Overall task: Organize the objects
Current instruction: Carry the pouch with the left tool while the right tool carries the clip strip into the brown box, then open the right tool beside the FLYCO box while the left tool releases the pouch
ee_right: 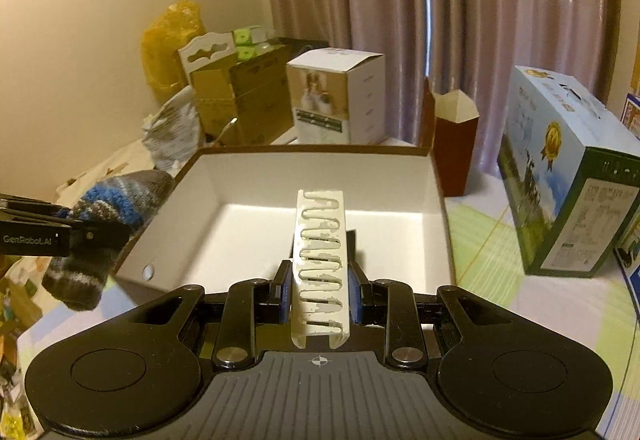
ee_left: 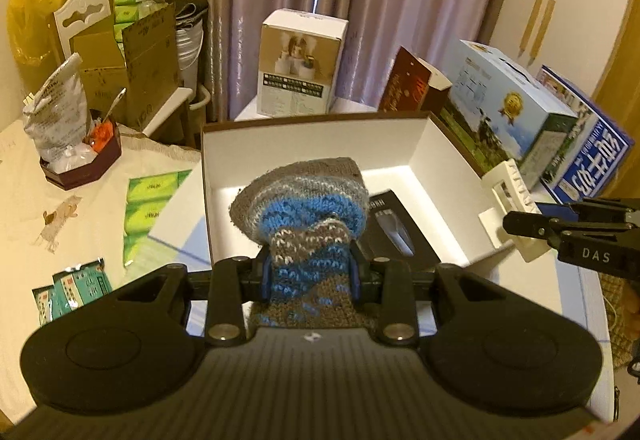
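Nearest each lens, both grippers carry loads. Left gripper: fingers clamped on a knitted blue-and-grey sock, held at the near edge of the open white-lined box. Right gripper: fingers narrowed on a cream slotted plastic strip, likewise poised over the box's near edge. Inside the box, one black packaged item already lies on the floor. Judged progress: partway; both held items await release, and green tissue packs and teal sachets lie on the table beyond.
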{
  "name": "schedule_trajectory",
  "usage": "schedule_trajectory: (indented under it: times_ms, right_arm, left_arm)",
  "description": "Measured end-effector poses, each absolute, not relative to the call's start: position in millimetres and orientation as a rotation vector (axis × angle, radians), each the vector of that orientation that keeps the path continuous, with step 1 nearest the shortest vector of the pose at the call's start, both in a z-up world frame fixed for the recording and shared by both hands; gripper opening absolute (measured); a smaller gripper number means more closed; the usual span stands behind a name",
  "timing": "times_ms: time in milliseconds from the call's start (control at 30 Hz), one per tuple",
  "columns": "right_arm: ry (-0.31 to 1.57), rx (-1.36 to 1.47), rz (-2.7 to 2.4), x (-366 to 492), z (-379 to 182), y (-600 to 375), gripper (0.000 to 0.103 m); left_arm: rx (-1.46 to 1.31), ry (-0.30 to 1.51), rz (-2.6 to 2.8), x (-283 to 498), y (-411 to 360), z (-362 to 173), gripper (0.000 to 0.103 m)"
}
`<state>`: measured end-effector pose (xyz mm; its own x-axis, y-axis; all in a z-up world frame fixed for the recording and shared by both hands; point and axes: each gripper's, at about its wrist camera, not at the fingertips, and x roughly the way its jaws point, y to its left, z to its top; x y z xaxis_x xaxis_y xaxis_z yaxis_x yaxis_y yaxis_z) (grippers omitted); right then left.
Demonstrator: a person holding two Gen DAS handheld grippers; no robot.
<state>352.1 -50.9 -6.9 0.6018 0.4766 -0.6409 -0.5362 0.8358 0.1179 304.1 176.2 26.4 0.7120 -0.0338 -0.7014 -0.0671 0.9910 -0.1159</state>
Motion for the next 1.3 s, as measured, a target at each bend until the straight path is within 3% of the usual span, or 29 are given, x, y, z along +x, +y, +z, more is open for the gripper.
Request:
schedule_trajectory:
  times_ms: [1033,1133,1300]
  right_arm:
    - [0.904,-0.202,0.441,435.6,-81.8,-38.3,0.025]
    - [0.909,-0.21,0.443,438.0,-83.9,-37.8,0.025]
    - [0.916,-0.219,0.443,441.8,-85.9,-36.7,0.025]
  left_arm:
    - [-0.123,1.014,0.075,411.8,187.9,-63.6,0.031]
    - [-0.117,1.028,0.069,414.8,186.2,-68.2,0.034]
    - [-0.091,1.042,0.066,418.8,182.0,-73.4,0.046]
